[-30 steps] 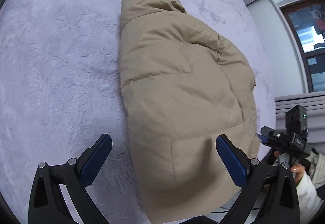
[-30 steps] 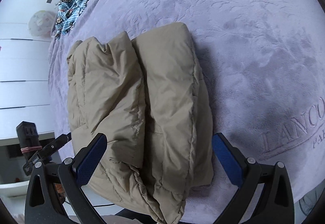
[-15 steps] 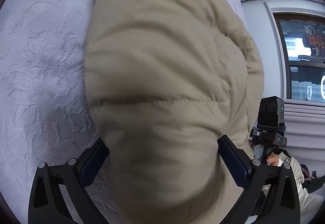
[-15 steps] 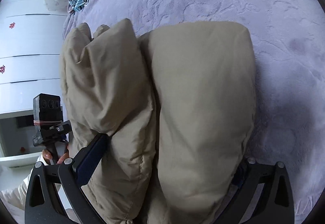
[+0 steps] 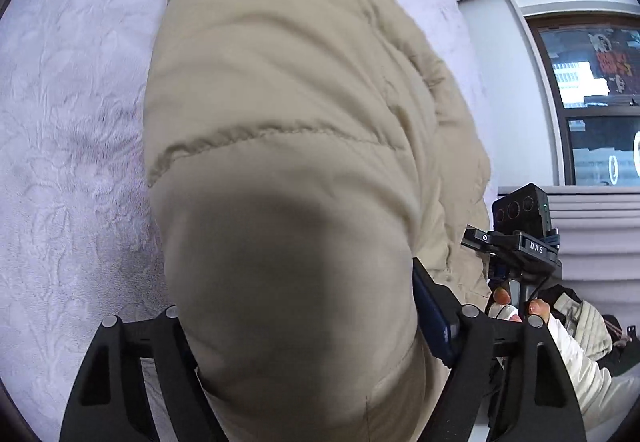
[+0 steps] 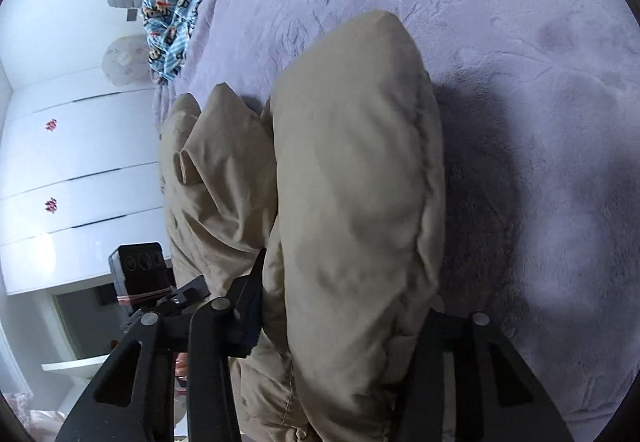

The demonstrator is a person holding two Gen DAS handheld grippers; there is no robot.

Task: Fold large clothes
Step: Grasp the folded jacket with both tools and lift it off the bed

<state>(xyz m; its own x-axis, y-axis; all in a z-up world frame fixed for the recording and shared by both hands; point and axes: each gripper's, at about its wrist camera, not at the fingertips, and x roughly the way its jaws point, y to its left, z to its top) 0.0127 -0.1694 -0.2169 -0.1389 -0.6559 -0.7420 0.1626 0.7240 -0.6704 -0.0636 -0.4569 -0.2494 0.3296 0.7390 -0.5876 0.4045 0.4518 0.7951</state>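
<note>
Folded beige puffer jacket (image 5: 288, 145) on the lilac bed (image 5: 68, 145), hem end toward 6 o'clock in both views. A second ago both tools stood wide and clear of it. The left tool (image 5: 296, 326) has just been closing and now pinches the near padded edge; the right tool (image 6: 340, 318) has just been closing narrower on the adjacent roll. Judgement: both ends gripped, ready for lifting into the next fold.
</note>
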